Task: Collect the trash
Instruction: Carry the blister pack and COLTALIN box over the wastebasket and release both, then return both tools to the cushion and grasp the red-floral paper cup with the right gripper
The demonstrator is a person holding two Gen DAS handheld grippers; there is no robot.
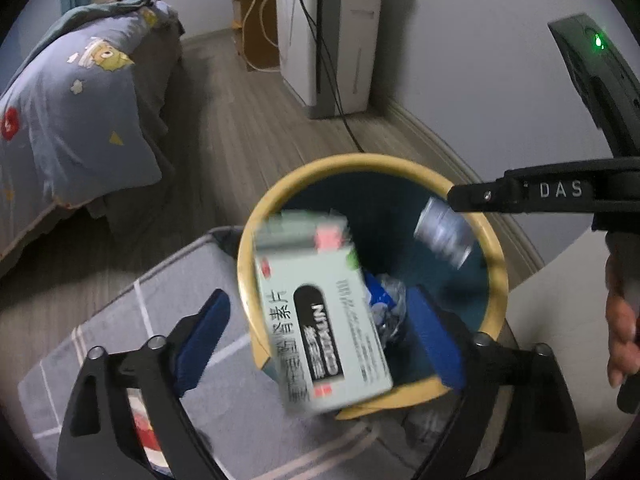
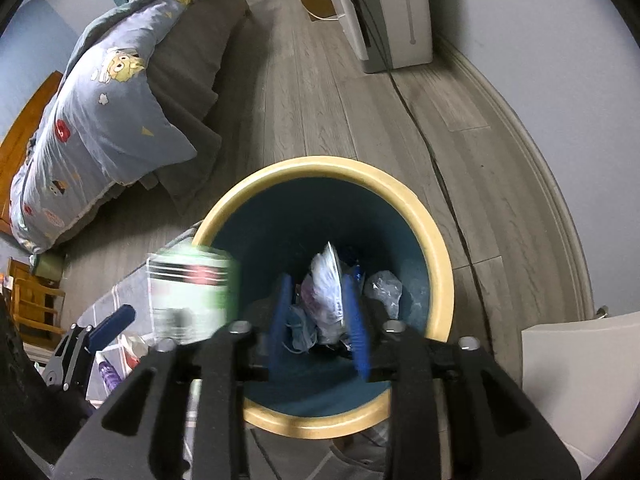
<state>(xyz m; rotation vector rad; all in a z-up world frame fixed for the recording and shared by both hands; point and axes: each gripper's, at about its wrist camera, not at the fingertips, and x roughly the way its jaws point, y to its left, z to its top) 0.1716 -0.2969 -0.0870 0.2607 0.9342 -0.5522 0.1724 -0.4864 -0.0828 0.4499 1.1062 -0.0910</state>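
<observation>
Both grippers hang over the bin [image 2: 436, 240], whose yellow rim rings a dark blue inside with crumpled trash already at the bottom. The left gripper [image 1: 320, 328] has its jaws wide apart, and the box [image 1: 320, 320] sits blurred between them, touching neither pad as far as I can tell — it looks released and dropping across the rim at about 8 o'clock. In the right wrist view the same box shows at 9 o'clock of the bin, half over the edge.

The right gripper [image 2: 320, 312] has its jaws partly apart around a crumpled wrapper [image 2: 326, 292]; whether the pads press it I cannot tell, but it seems loose. A blurred bottle-like piece [image 1: 442, 232] shows at 2 o'clock inside the bin.

To do this drop well, keep both grippers centred over the opening — the box is the risk, since it may clip the rim and tip onto the mat [image 1: 120, 340]. Open fully before pulling away.
</observation>
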